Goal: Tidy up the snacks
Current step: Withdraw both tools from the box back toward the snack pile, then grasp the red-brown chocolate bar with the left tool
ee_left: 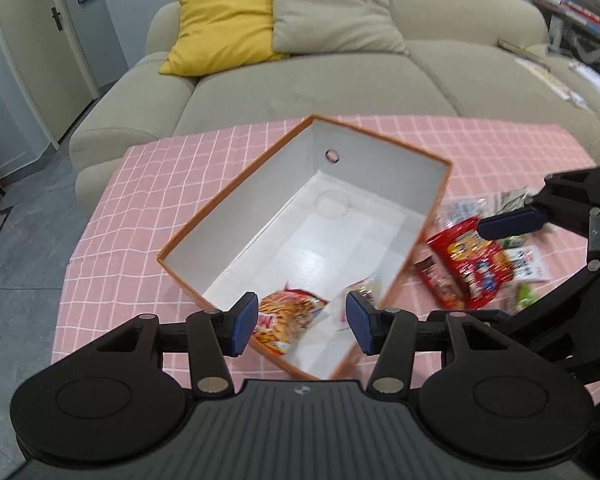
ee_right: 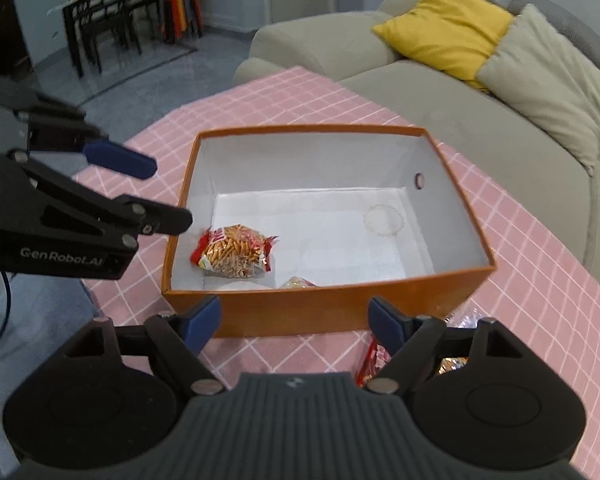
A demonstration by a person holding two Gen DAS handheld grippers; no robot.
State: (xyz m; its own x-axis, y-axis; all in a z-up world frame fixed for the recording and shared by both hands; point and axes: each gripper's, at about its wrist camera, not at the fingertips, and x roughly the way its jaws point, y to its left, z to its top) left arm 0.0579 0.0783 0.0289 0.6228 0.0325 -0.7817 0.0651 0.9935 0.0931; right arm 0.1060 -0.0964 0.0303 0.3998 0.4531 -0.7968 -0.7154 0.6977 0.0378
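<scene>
1. We see a pink checked tablecloth (ee_right: 300,92) before a beige sofa (ee_left: 300,80).
2. An orange box (ee_right: 324,300) sits on it; a snack bag (ee_right: 236,252) lies inside, near its left corner.
3. Our left gripper (ee_left: 302,322) hangs empty, jaws apart; our right gripper (ee_right: 296,320) holds nothing, jaws opening.
4. Loose snack packets (ee_left: 476,260) lie right of the box.

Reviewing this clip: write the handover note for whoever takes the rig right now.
Left gripper: open, empty, above the box.
Right gripper: empty, jaws opening, at the box's near wall.
Done: two snack packs in the box, a stick-snack pack and a second pack by the near wall.
Left: the pile on the pink cloth beside the box, red pack on top.
</scene>
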